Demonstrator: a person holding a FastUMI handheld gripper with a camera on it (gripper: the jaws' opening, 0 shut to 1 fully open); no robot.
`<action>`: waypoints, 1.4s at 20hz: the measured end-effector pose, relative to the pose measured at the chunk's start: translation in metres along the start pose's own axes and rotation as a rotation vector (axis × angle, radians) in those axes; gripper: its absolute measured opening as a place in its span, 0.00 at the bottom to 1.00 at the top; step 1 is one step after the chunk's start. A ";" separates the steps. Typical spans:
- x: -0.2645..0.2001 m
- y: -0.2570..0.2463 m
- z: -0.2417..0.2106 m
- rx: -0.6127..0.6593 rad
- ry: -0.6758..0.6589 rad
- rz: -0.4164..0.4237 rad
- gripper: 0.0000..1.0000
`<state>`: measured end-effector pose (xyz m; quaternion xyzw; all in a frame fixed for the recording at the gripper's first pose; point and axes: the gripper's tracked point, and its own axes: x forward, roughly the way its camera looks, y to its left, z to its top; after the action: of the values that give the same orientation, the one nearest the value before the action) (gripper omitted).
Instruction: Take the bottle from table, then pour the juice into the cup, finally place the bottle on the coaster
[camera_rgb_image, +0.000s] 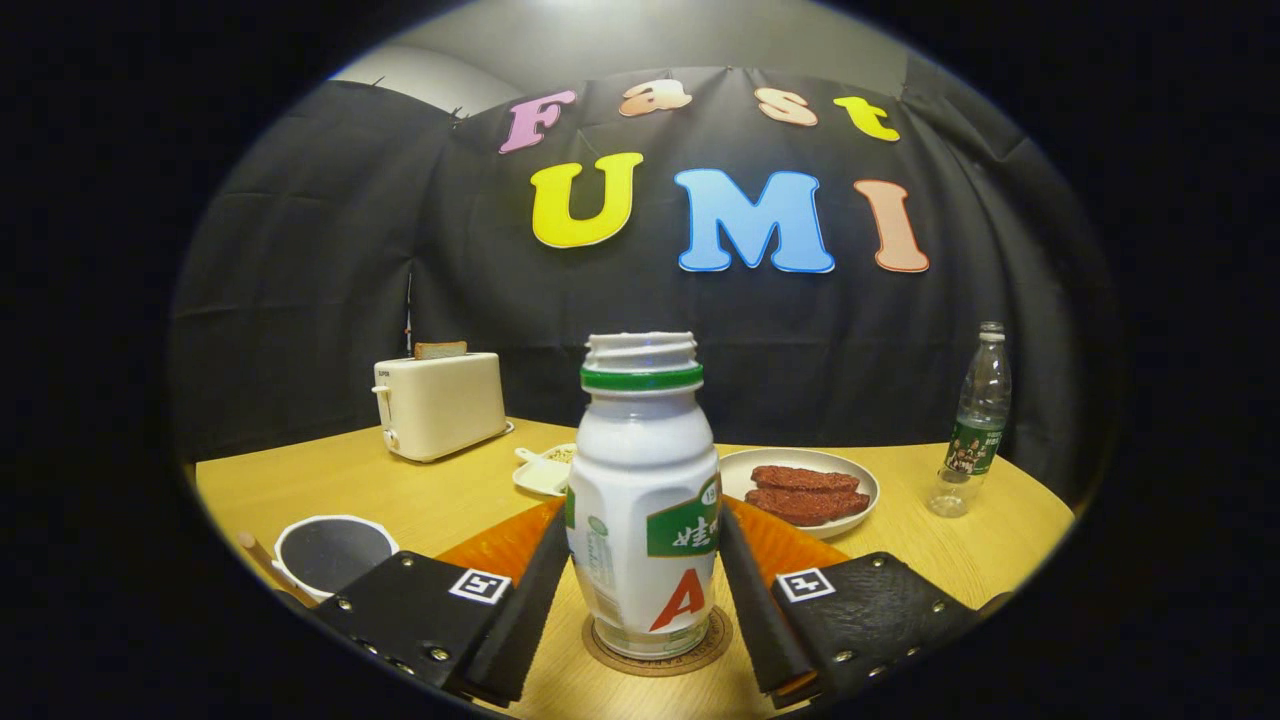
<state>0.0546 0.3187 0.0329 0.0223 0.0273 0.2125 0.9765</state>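
Bottle (643, 500) stands upright on the coaster (657, 652), long axis vertical, uncapped mouth up, between the fingers. Gripper (640, 590) spread about bottle-width; cannot tell if the pads touch it. Left of the fingers, cup (331, 553), inside looks dark. Beyond them: toaster (438, 403) with bread, plate (800, 487) with meat slices, clear water bottle (974, 420).

White bottle (643, 500), green band, red letter; cream toaster (440, 404).
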 end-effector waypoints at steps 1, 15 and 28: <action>-0.001 0.002 0.003 0.005 -0.017 0.001 0.91; -0.108 -0.037 0.117 -0.026 -0.327 -0.108 0.98; -0.196 -0.160 0.115 -0.071 -0.351 -0.237 0.98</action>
<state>-0.0502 0.0877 0.1470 0.0212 -0.1482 0.0900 0.9846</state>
